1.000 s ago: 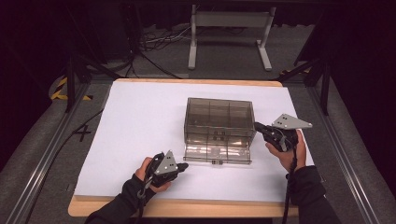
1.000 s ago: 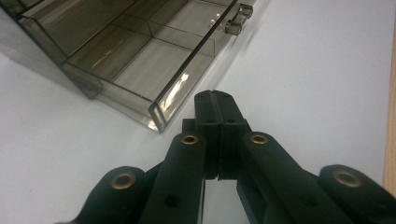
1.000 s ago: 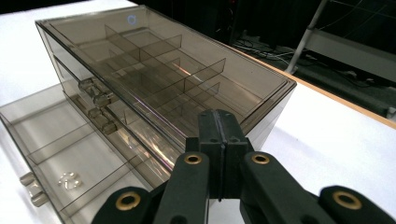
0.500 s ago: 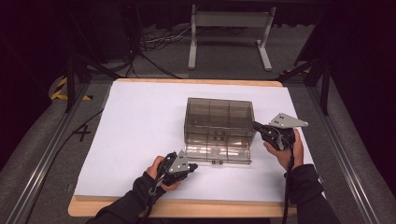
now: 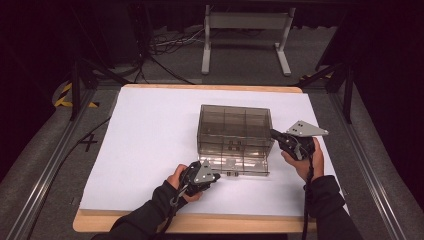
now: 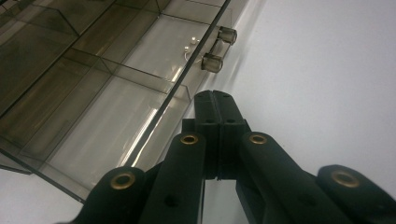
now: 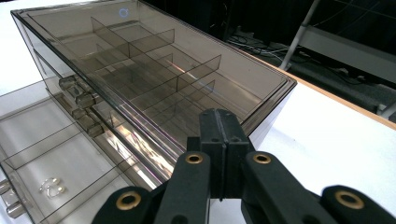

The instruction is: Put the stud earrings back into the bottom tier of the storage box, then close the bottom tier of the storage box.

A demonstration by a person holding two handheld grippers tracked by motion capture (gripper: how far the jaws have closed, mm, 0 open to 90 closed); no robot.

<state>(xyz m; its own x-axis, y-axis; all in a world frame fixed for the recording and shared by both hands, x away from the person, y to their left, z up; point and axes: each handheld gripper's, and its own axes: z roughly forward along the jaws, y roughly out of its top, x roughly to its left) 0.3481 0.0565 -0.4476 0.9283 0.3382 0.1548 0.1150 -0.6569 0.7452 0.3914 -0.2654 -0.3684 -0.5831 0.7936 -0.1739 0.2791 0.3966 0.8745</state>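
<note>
A smoky see-through drawer cabinet (image 5: 235, 127) stands mid-table, its bottom drawer (image 5: 242, 165) pulled out toward me. Inside that drawer lies a small metal piece (image 6: 189, 49) (image 7: 51, 186), behind the two front knobs (image 6: 212, 62). My left gripper (image 5: 216, 176) (image 6: 215, 100) is shut and empty, its tip beside the drawer's front left corner. My right gripper (image 5: 274, 134) (image 7: 219, 116) is also shut and empty, its tip against the cabinet's right side near the top edge (image 7: 261, 107).
White sheet (image 5: 150, 130) covers the wooden table (image 5: 125, 222). Metal rails (image 5: 50, 165) run along both sides, and a stand (image 5: 245, 30) sits on the floor beyond the far edge. Bare sheet lies left of the cabinet.
My left gripper has moved right, up to the open drawer's front corner. The right gripper has stayed at the cabinet's right side.
</note>
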